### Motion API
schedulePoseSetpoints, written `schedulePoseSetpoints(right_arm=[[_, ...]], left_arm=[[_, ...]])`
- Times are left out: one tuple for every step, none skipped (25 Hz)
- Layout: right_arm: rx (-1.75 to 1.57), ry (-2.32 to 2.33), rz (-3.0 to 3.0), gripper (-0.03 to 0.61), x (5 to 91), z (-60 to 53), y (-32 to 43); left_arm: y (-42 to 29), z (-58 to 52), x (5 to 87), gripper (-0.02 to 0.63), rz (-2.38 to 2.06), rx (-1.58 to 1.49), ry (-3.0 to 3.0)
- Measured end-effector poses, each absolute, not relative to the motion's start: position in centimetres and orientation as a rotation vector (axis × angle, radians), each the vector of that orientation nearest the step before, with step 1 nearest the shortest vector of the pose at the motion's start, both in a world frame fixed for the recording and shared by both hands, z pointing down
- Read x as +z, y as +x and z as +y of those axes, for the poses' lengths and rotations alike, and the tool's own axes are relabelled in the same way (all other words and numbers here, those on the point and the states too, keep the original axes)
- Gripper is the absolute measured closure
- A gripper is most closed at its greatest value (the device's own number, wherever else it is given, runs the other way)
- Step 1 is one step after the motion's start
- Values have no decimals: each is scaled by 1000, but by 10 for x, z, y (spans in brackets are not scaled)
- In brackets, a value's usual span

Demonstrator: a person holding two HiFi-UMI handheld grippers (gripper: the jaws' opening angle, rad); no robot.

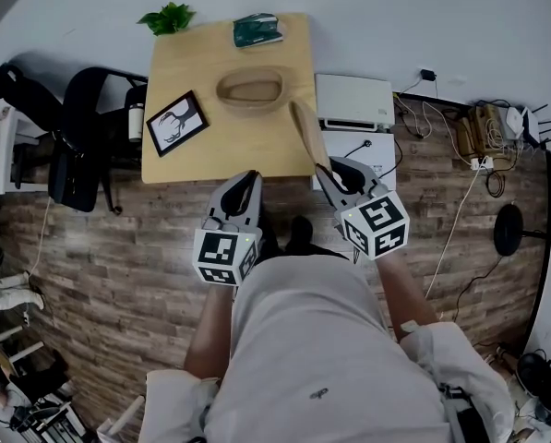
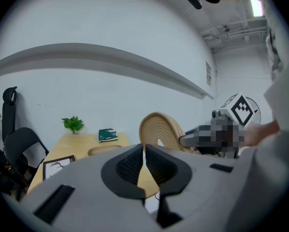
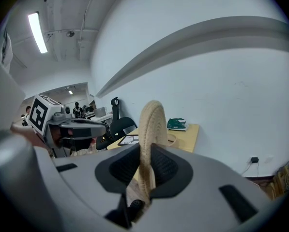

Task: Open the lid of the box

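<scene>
An oval woven box [image 1: 250,89] sits open on the wooden table [image 1: 192,155], toward its far side. Its woven lid [image 1: 307,135] is off the box and held on edge above the table's near right corner, with my right gripper [image 1: 337,172] shut on its rim. In the right gripper view the lid [image 3: 150,129] stands upright between the pads, and the box [image 3: 171,138] shows behind it. My left gripper [image 1: 245,181] hovers at the table's near edge, shut with nothing in it. In the left gripper view the lid [image 2: 159,129] shows beyond its jaws [image 2: 144,161].
On the table lie a framed picture [image 1: 175,122] at the left, a small plant [image 1: 167,17] and a green book [image 1: 257,29] at the back. A white device [image 1: 353,101] and cables sit right of the table. A black chair [image 1: 72,137] stands to its left.
</scene>
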State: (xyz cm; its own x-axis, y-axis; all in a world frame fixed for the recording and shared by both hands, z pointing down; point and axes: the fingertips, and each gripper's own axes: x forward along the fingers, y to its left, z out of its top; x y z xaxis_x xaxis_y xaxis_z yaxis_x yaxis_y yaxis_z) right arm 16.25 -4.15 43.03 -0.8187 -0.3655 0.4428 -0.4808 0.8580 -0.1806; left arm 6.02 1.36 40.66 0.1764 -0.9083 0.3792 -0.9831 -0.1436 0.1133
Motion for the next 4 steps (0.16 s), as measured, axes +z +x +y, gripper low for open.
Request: schedulePoseSetpoints(right_arm=[[400,623,-2635,511,431,-41,162],[398,619,-2635,511,431,-41,162],[395,615,-2635,511,431,-41,161],[392,611,-2635,511,431,-41,161]], left_arm=[[60,13,406,595,-1798,313,2126],[60,13,406,595,-1799,313,2126],[59,13,406,595,-1800,312,2126],[59,13,405,595,-1802,311,2126]])
